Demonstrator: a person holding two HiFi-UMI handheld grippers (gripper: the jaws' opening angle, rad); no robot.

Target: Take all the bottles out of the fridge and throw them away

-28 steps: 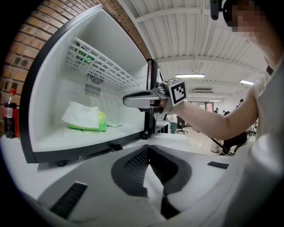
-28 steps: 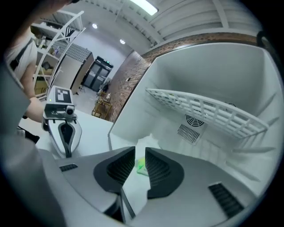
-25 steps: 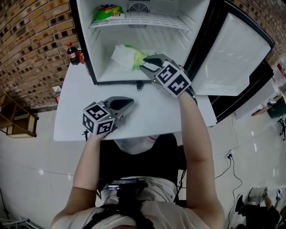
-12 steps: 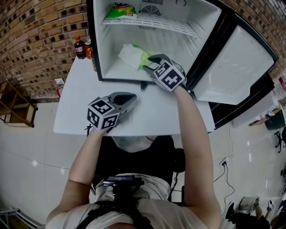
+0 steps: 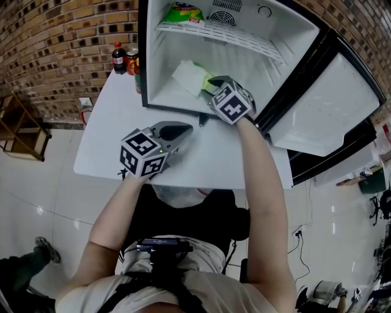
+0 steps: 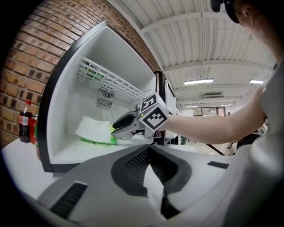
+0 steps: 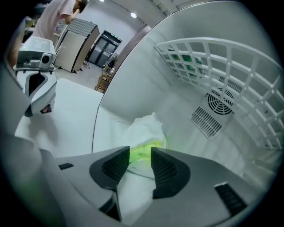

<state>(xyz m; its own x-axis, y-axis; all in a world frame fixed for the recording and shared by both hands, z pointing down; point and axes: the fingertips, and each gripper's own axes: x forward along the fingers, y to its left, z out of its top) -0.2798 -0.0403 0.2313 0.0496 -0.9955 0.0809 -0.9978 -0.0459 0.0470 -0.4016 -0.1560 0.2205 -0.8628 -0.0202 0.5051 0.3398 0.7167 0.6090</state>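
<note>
A green thing wrapped in white lies on the floor of the open fridge; whether it is a bottle I cannot tell. My right gripper reaches into the fridge's mouth beside it. Its jaws have just been opening and stand open, with the green thing just beyond the tips and nothing pressed between them. My left gripper hovers over the white table, shut and empty. The left gripper view also shows the right gripper by the green thing.
A cola bottle and a can stand on the table left of the fridge. A green-yellow bag lies on the wire shelf. The fridge door hangs open to the right. A person's shoe shows at bottom left.
My right gripper has moved deeper into the fridge toward the green thing and its jaws have widened. My left gripper has risen slightly over the table, still shut.
</note>
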